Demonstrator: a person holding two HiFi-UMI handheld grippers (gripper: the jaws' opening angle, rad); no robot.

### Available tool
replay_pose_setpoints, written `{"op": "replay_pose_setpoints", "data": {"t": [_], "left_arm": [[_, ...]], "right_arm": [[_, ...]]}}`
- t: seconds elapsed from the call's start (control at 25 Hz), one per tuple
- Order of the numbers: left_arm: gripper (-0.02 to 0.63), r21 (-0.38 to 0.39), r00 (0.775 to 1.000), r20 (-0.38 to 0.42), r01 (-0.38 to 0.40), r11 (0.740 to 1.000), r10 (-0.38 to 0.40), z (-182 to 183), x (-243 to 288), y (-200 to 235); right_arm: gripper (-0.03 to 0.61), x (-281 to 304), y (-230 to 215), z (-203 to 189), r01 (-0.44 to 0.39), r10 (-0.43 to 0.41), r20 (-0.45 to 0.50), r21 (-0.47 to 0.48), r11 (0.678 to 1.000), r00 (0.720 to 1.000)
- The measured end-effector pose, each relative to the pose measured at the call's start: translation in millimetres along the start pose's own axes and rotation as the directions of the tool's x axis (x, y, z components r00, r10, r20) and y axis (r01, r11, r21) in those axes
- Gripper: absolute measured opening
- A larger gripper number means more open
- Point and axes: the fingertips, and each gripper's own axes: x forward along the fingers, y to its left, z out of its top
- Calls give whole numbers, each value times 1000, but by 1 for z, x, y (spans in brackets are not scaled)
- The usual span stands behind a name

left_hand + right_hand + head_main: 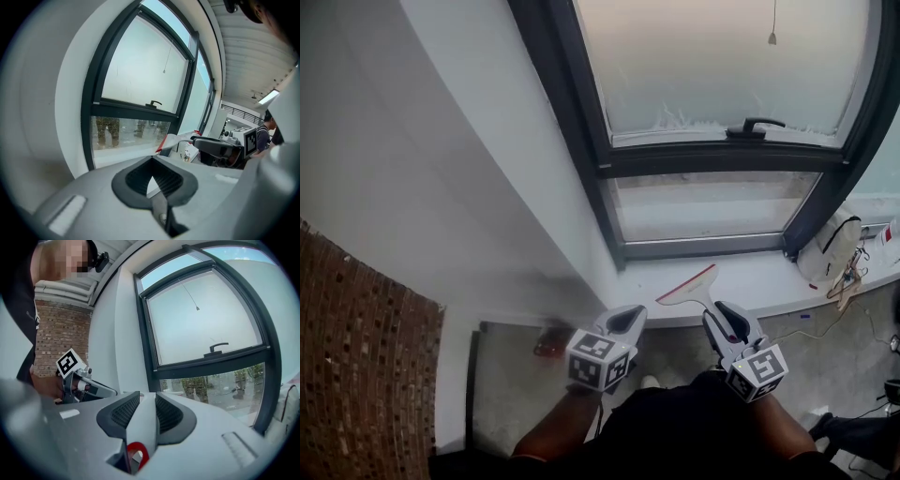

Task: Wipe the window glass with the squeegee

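**One squeegee, two tongs, two panes**

The one squeegee point(687, 286) is pinched by its white handle in the right tongs point(719, 312). Its red-edged blade slants over the windowsill point(778, 277) at lower centre of the head view, under the lower pane point(703, 206). The left tongs point(628, 317), pressed together on nothing, sit just left. Both forearms reach up from the bottom edge. The frosted upper pane point(722, 66) carries one handle point(755, 127).

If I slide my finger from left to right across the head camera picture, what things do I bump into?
brick wall → left gripper → squeegee → right gripper, which holds the squeegee → white bag
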Motion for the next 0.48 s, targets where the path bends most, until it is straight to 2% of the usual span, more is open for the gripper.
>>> {"op": "replay_pose_setpoints", "data": {"t": [0.16, 0.32, 0.48], "left_arm": [[0, -19, 1000, -9, 9, 1000, -9, -5, 1, 10], [0, -21, 1000, -12, 4, 1000, -4, 4, 14, 18], [0, -9, 1000, -9, -23, 1000, 22, 20, 35, 23]], "right_arm": [[133, 1, 3, 0, 16, -16, -15, -6, 1000, 1000], [133, 10, -17, 6, 35, -35, -6, 23, 999, 999], [133, 28, -45, 5, -4, 4, -9, 3, 1000, 1000]]}}
